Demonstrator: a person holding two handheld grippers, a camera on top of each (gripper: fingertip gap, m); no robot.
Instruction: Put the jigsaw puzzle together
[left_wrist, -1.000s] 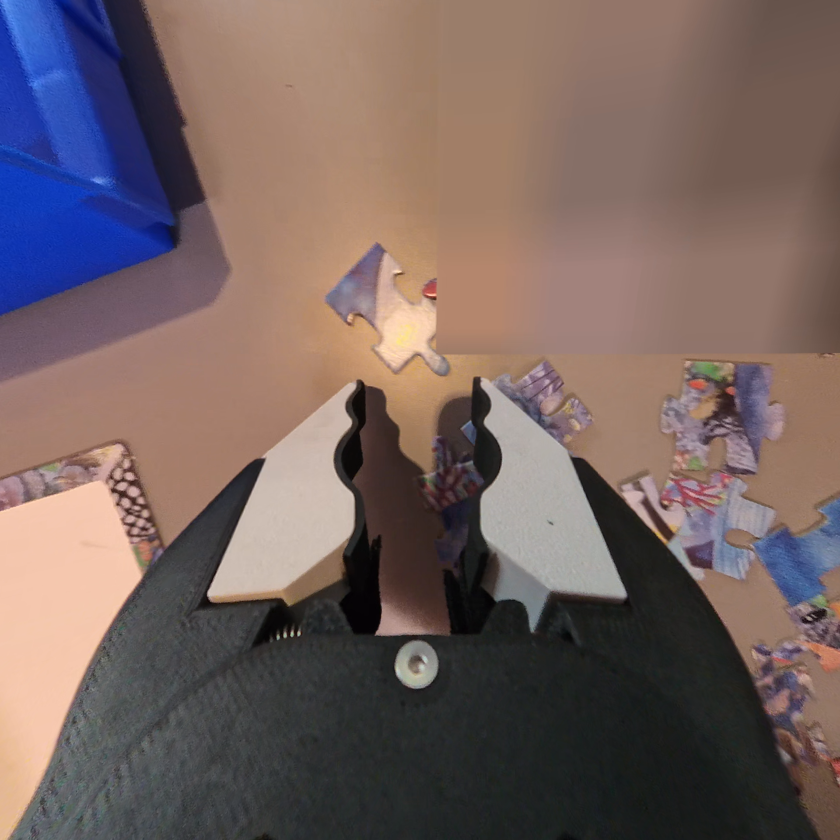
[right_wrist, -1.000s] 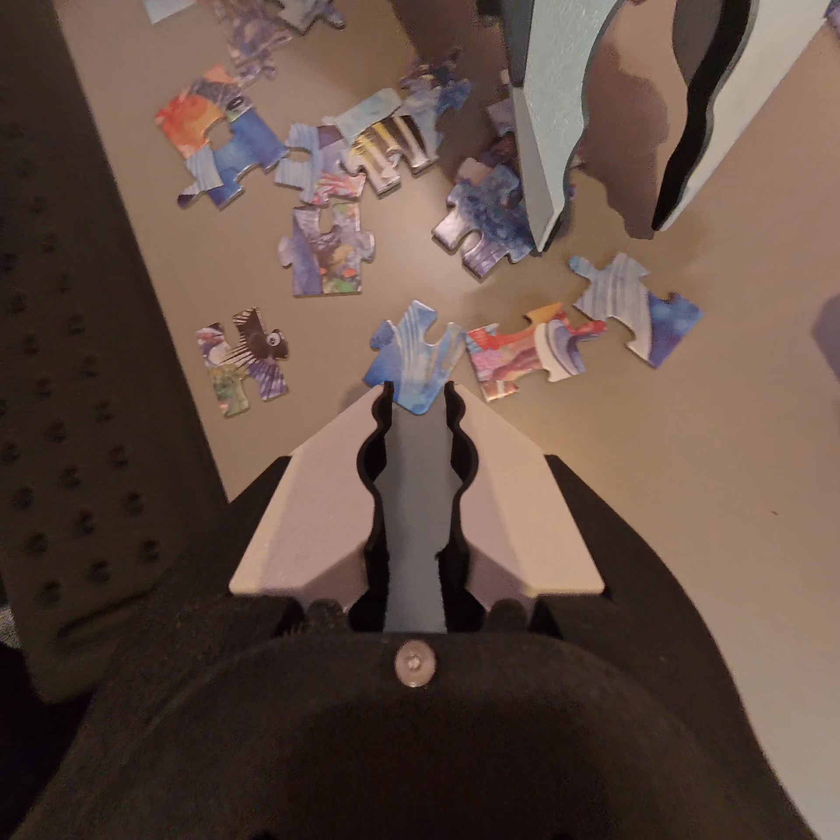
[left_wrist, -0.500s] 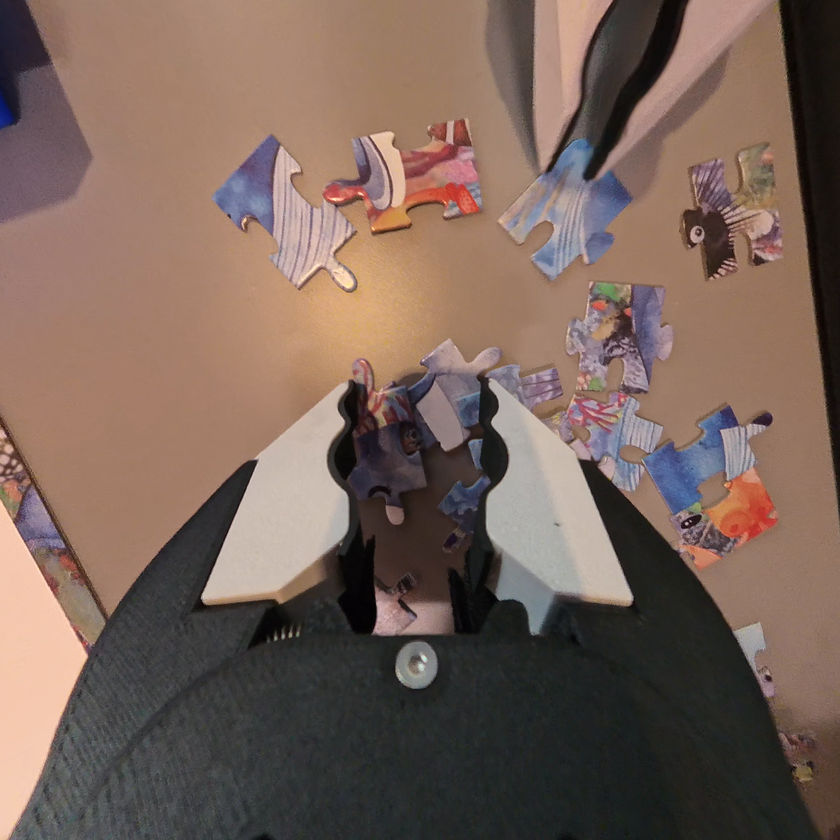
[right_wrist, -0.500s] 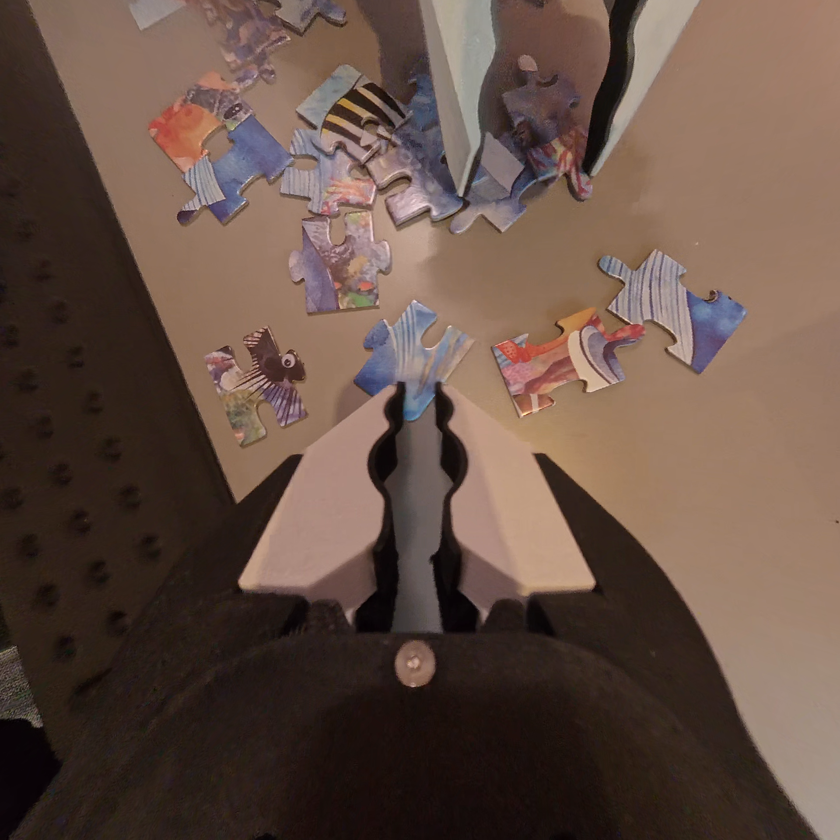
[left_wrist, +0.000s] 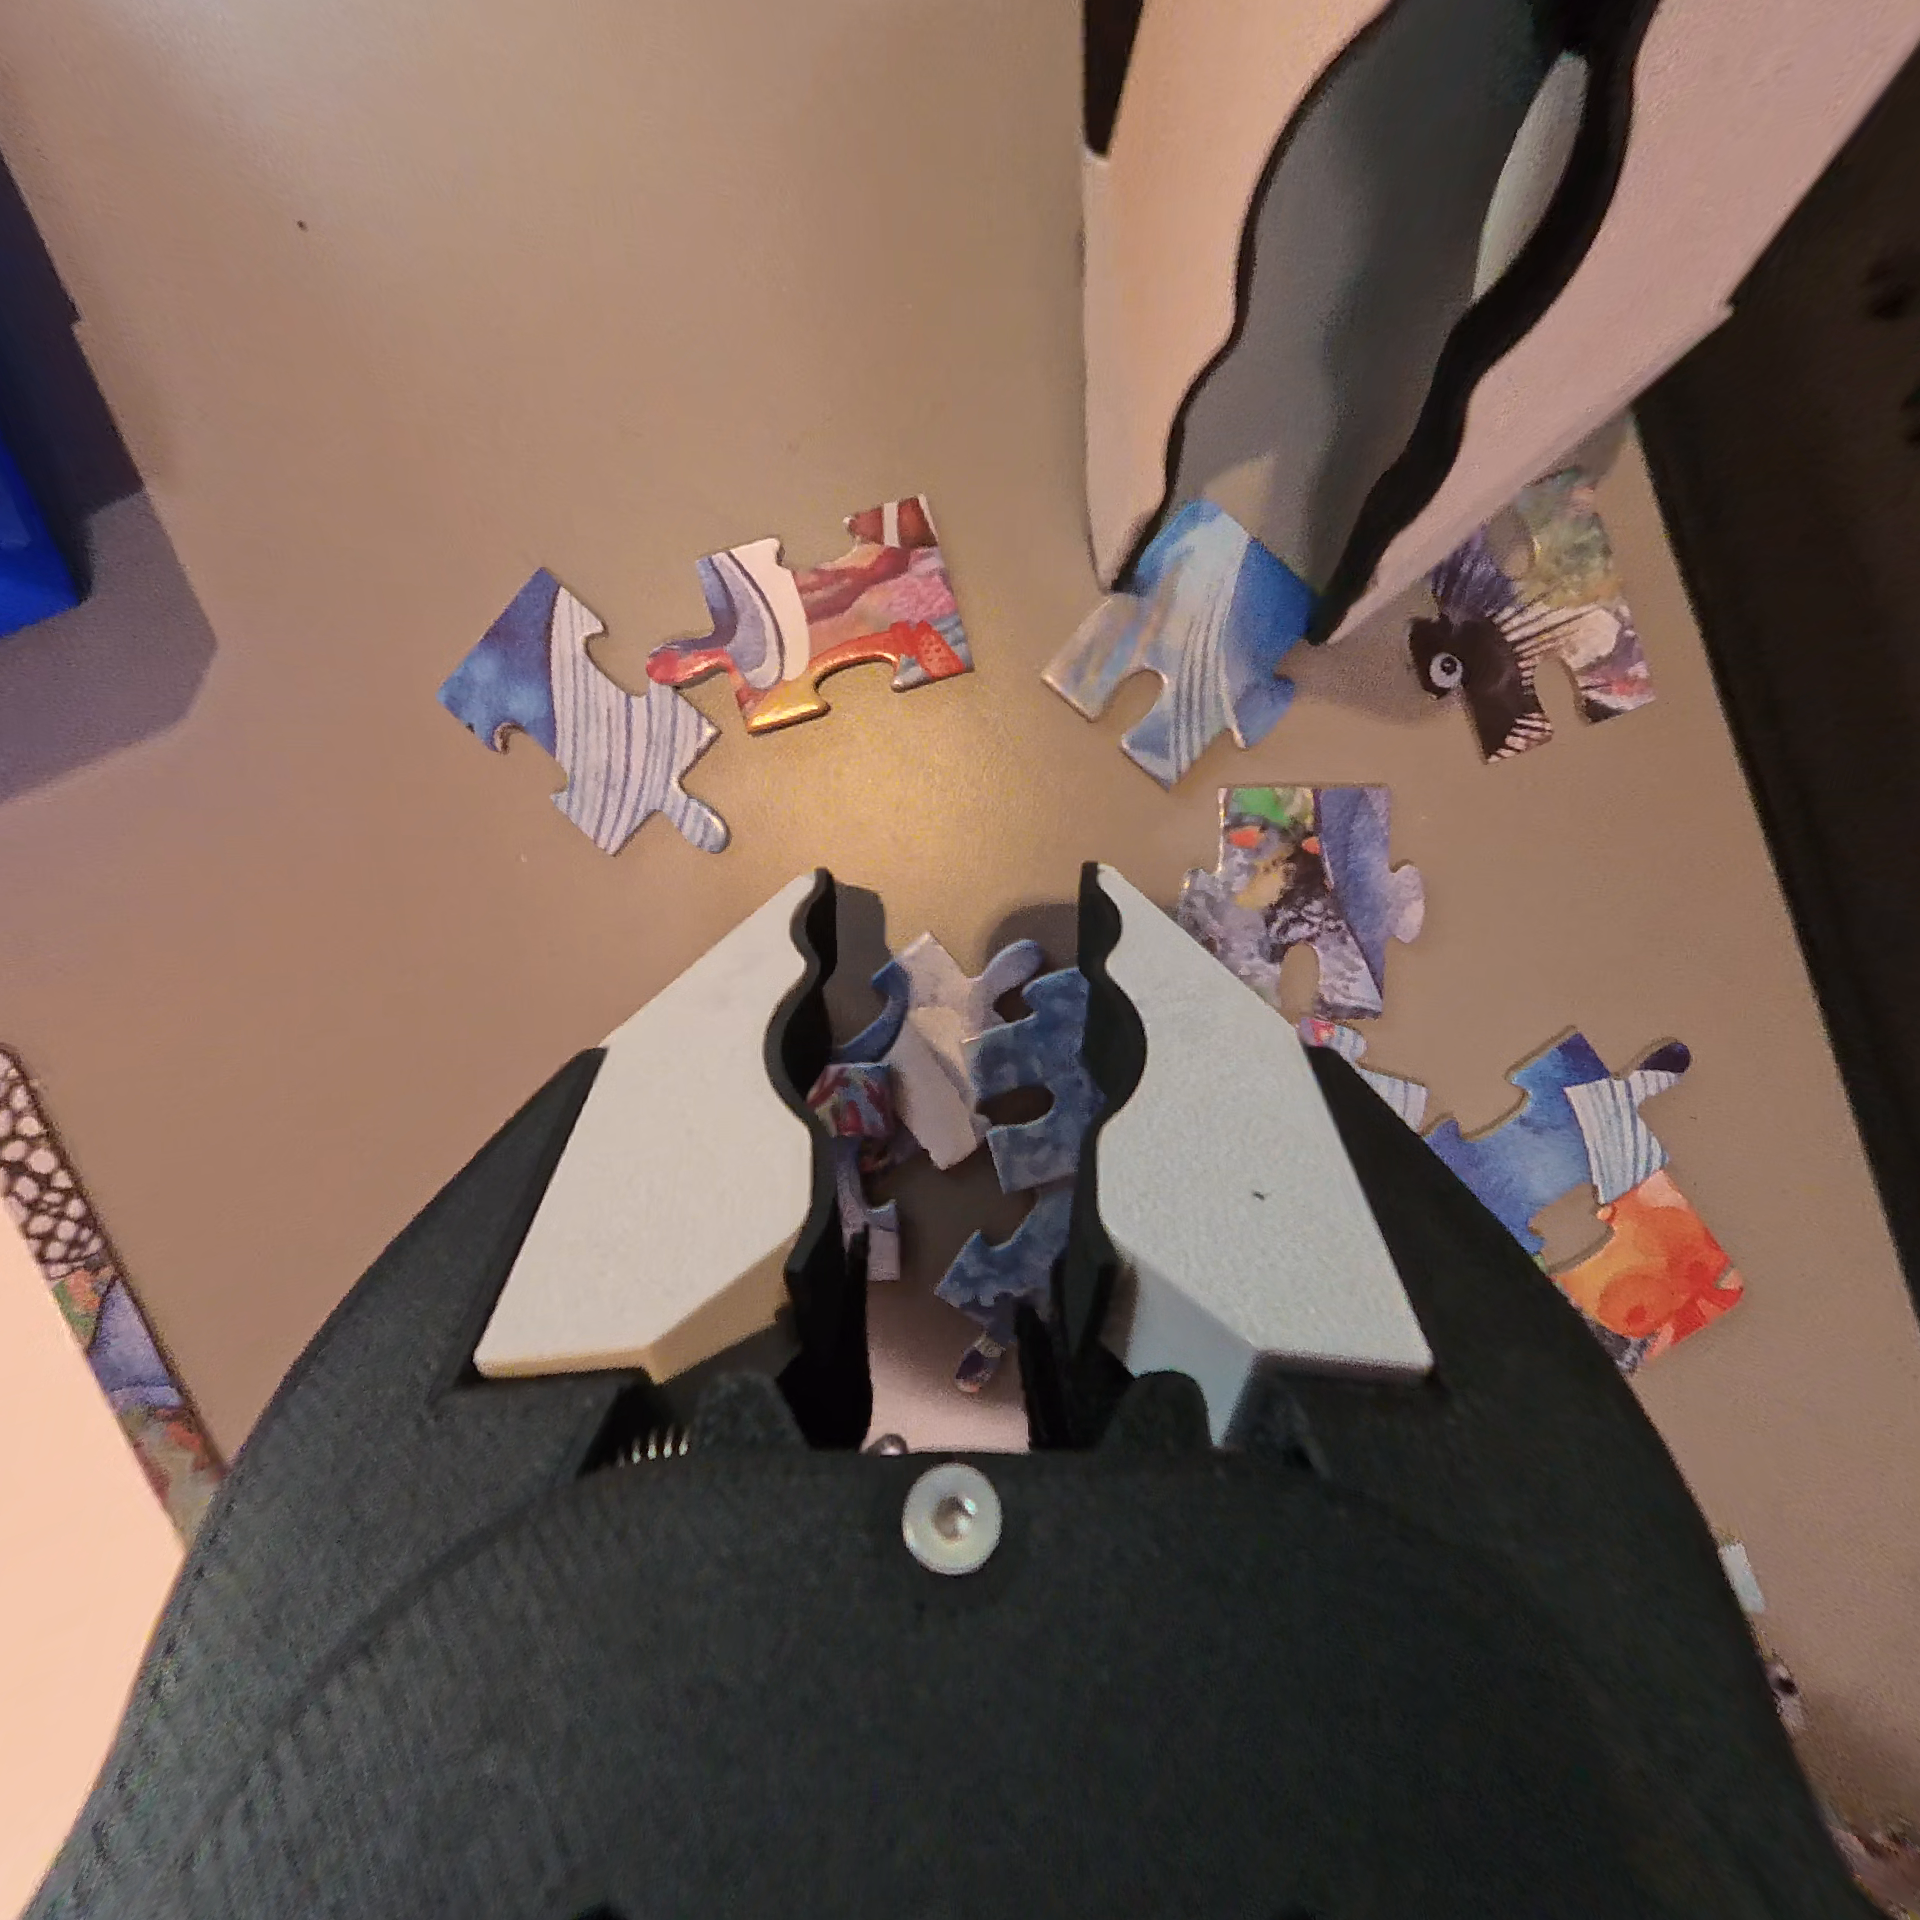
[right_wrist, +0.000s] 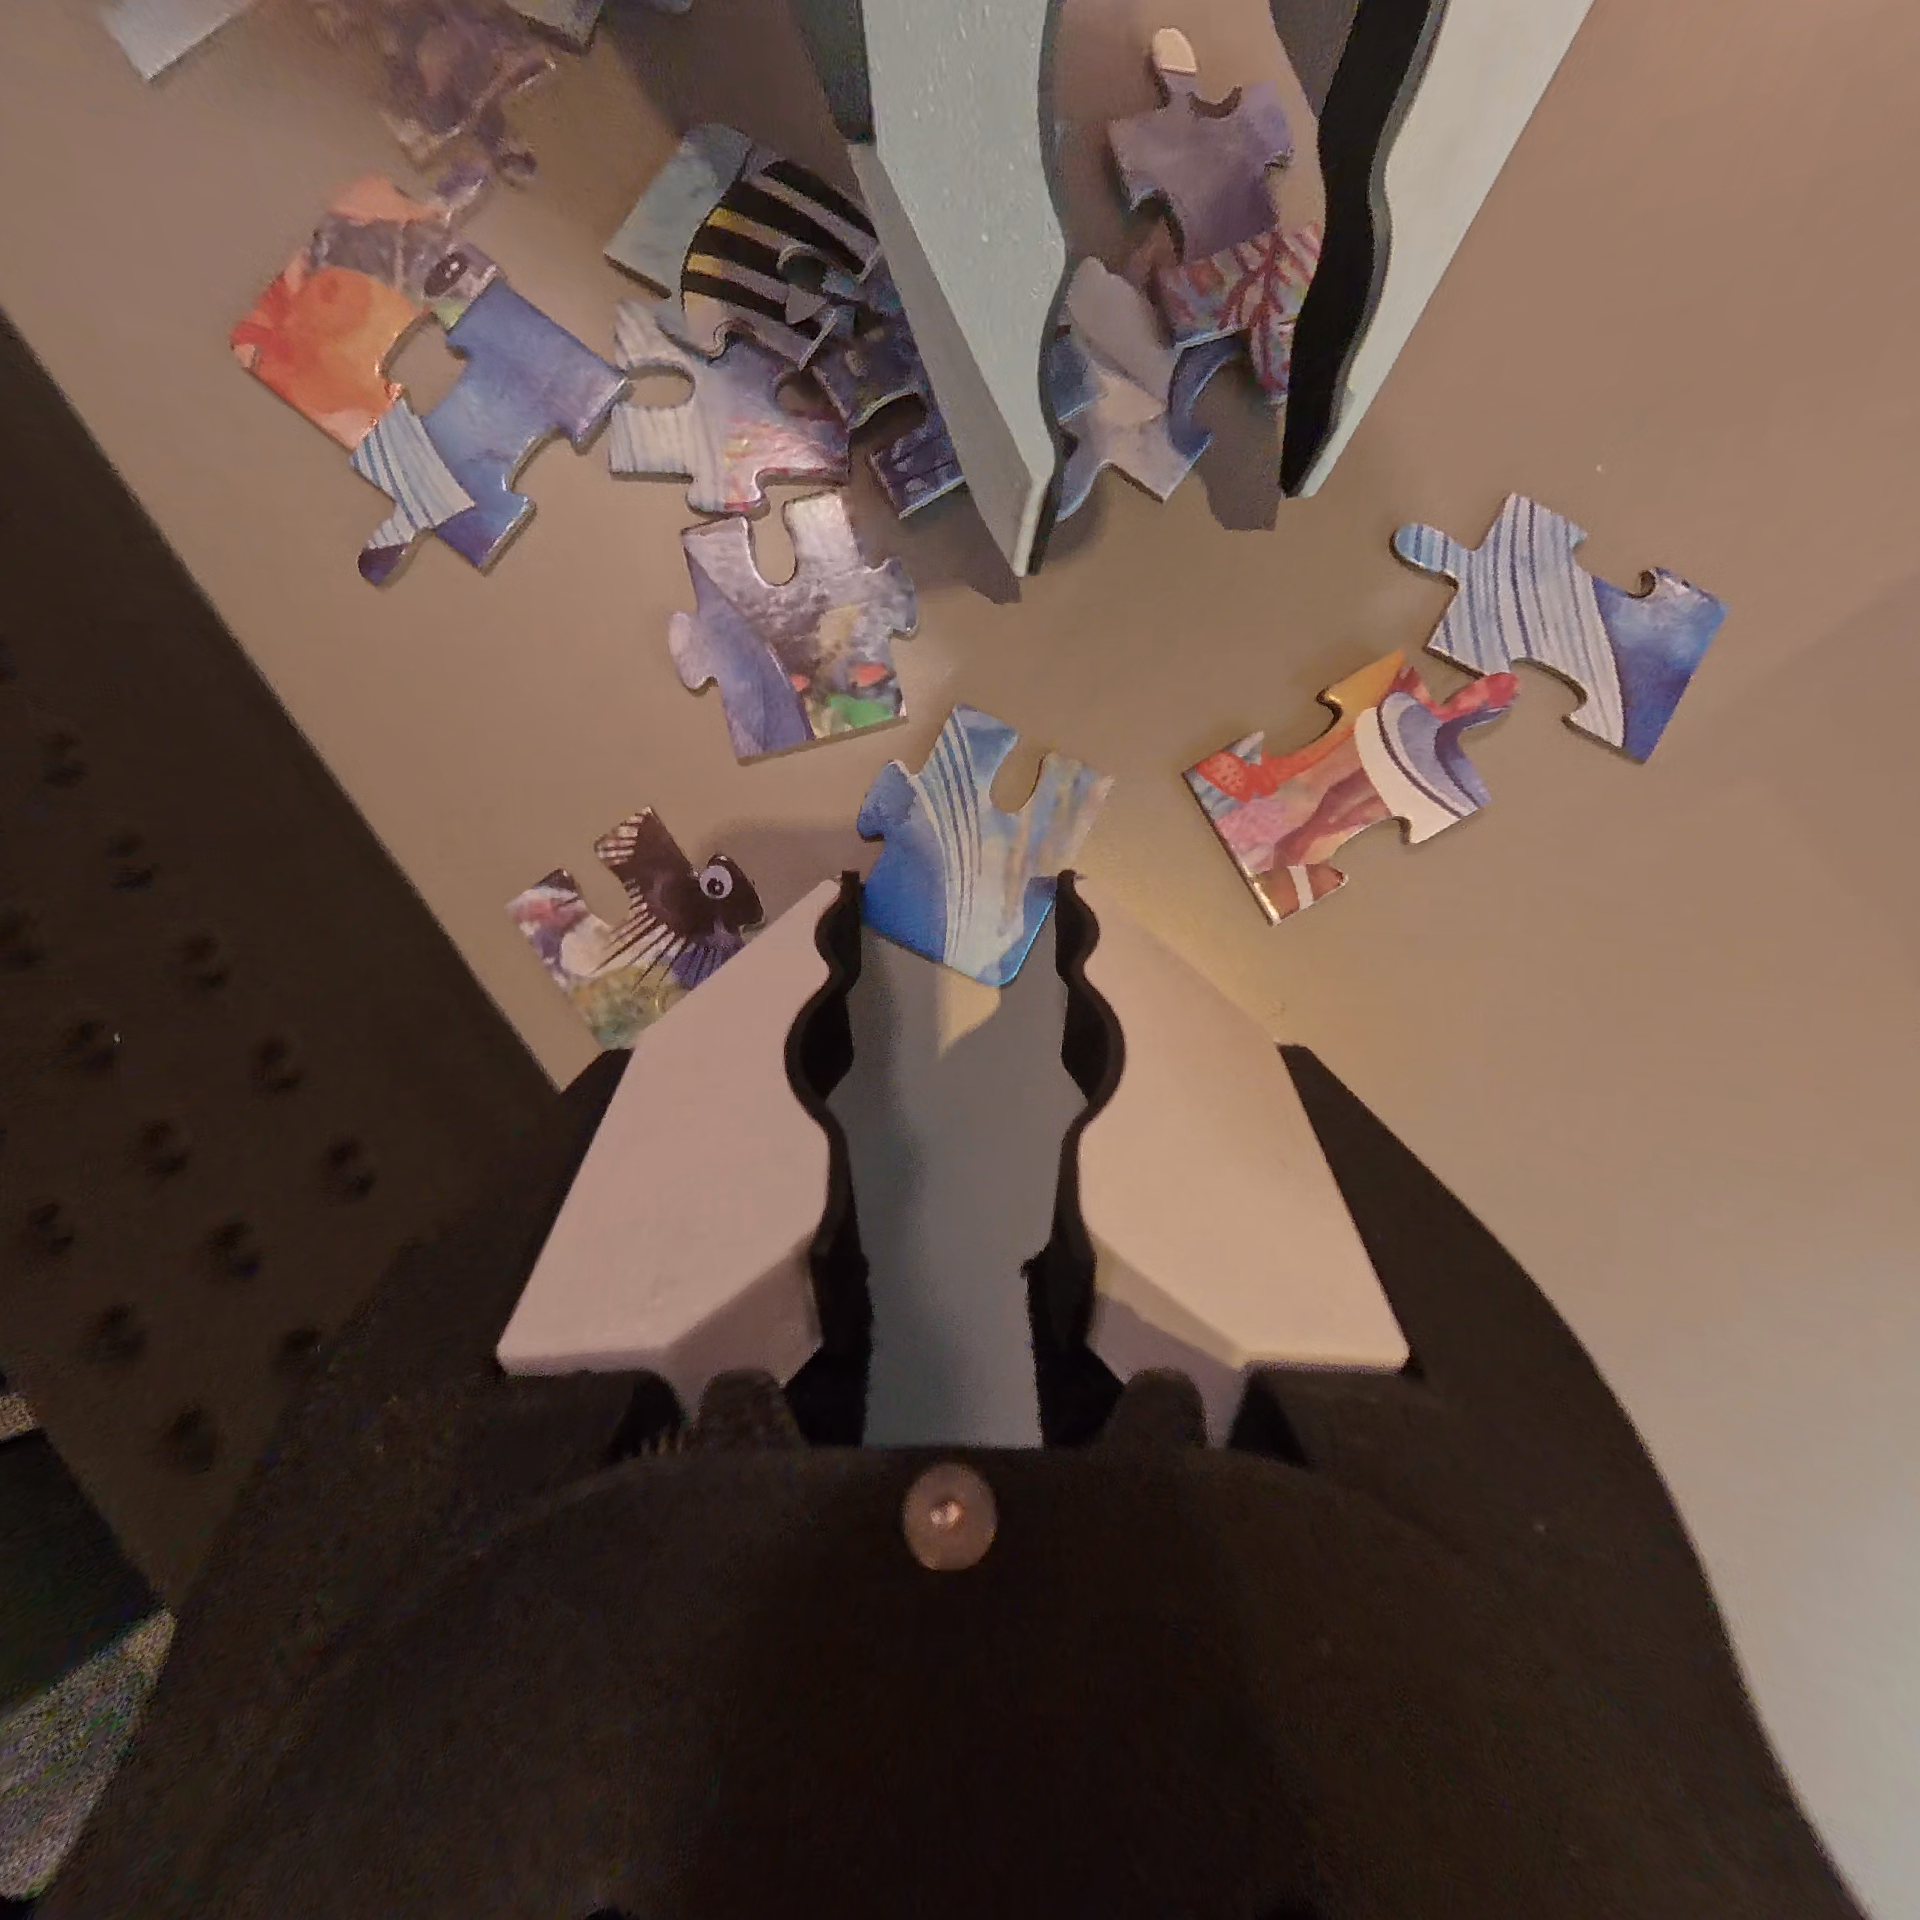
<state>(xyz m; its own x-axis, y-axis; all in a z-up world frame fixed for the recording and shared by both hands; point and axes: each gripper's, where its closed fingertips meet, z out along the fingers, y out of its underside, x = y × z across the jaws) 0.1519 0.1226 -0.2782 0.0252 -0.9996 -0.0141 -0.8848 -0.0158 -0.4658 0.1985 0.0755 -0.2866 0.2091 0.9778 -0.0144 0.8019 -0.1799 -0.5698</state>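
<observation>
Loose jigsaw pieces lie on a tan table. My left gripper (left_wrist: 954, 883) is open and low over a small pile of blue pieces (left_wrist: 1029, 1081), which lies between its fingers; it also shows in the right wrist view (right_wrist: 1164, 525). My right gripper (right_wrist: 958, 883) is open, its tips on either side of a light blue striped piece (right_wrist: 966, 852) lying flat; it also shows in the left wrist view (left_wrist: 1221, 608). A blue striped piece (left_wrist: 582, 717) and a coral piece (left_wrist: 821, 634) lie side by side. A black fish piece (right_wrist: 655, 925) lies left of my right gripper.
A blue bin (left_wrist: 31, 499) stands at the far left. A pale card over a patterned puzzle border (left_wrist: 42, 1143) lies at the lower left. A dark perforated panel (right_wrist: 156, 935) borders the table. A joined blue and orange pair (left_wrist: 1590, 1195) and a purple-green piece (left_wrist: 1309, 904) lie nearby. The grippers' ends are close to 7 centimeters from one another. My left gripper is the nearer one to the patterned puzzle border (left_wrist: 42, 1143): about 20 centimeters, against 25 centimeters.
My left gripper has swung over the pile and come down closer, still open. My right gripper's jaws have widened around the light blue piece, which has turned slightly.
</observation>
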